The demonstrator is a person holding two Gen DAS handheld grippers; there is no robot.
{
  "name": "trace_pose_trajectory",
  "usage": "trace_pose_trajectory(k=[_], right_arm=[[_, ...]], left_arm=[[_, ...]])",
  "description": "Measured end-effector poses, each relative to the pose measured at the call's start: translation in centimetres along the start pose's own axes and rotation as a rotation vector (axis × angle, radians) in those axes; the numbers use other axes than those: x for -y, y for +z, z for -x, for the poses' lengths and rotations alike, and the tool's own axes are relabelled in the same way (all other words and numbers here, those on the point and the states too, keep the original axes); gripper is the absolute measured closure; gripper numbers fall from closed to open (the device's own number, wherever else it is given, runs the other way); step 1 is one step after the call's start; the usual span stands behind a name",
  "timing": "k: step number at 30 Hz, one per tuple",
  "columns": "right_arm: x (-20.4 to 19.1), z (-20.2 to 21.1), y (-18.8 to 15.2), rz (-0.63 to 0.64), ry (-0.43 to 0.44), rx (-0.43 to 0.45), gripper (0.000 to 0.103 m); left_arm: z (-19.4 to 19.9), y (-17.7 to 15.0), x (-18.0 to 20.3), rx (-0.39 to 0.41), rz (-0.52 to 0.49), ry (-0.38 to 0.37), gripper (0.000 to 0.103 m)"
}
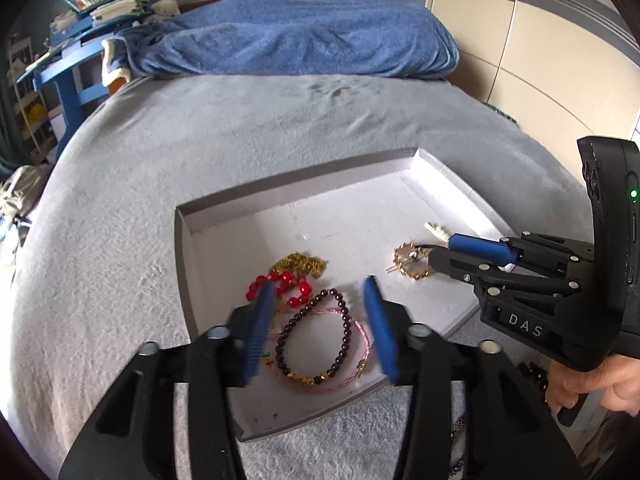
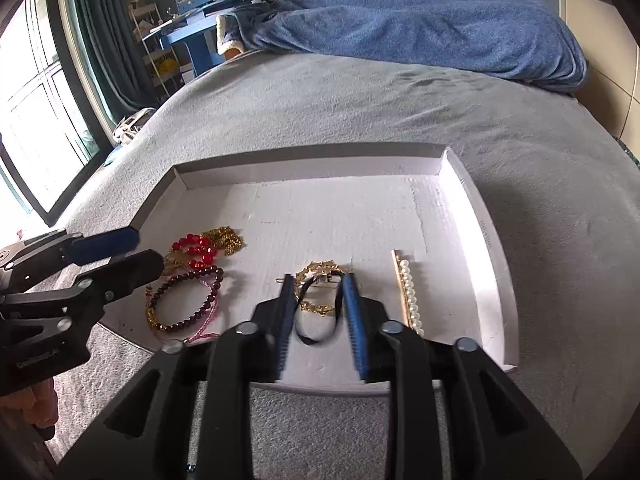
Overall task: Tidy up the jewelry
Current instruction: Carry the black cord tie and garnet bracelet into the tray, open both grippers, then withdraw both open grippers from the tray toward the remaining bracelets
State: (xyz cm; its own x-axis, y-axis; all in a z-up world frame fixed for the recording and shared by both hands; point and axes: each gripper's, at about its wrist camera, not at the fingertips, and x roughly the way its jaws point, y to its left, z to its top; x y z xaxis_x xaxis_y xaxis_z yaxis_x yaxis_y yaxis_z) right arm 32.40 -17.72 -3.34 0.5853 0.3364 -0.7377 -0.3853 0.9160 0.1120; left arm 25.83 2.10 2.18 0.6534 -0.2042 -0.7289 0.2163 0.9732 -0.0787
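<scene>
A shallow white tray [image 1: 183, 240] [image 2: 492, 248] lies on a grey bed cover. At its left end sit a dark bead bracelet [image 1: 345, 320] [image 2: 188, 277], a pink thread bracelet [image 1: 362, 332], a red bead bracelet [image 1: 289, 279] [image 2: 196, 252] and a gold chain [image 1: 298, 262] [image 2: 226, 238]. My left gripper [image 1: 318, 284] [image 2: 148, 248] hovers open over the dark bracelet without pressing it. My right gripper [image 2: 318, 280] [image 1: 442, 249] stands open over a gold wreath brooch [image 2: 320, 270] [image 1: 408, 261]. A black cord loop [image 2: 308, 338] lies loose between its pads. A pearl hair clip [image 2: 408, 292] rests to the right.
A rumpled blue blanket [image 1: 300, 36] covers the far end of the bed. A blue shelf with books [image 2: 208, 4] and a window [image 2: 36, 112] are at the left, wardrobe doors [image 1: 540, 40] at the right. More beads [image 1: 534, 376] lie on the bed by a hand [image 1: 592, 384].
</scene>
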Motion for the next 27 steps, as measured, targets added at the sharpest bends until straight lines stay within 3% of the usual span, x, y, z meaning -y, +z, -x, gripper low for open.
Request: trace_pose_trajectory(k=[2,5,11,27], right_arm=[[0.2,0.5,0.0,-0.008,-0.003,0.014,0.068],[0.6,1.3,-0.1,-0.025,-0.007,0.026,0.063],[1.0,3.4,-0.5,-0.04,-0.007,0.065,0.044],[2.5,7.3,-3.5,-0.114,-0.035,0.126,0.008]], left_arm=[[0.6,0.1,0.2,0.025,-0.005,0.009,0.031],[1.3,0.1,0.4,0.048,-0.018,0.011,0.025],[2.1,-0.1,0.7,0.067,-0.034,0.021,0.019],[5.5,-2.6,0.3,0.101,-0.062,0.066,0.009]])
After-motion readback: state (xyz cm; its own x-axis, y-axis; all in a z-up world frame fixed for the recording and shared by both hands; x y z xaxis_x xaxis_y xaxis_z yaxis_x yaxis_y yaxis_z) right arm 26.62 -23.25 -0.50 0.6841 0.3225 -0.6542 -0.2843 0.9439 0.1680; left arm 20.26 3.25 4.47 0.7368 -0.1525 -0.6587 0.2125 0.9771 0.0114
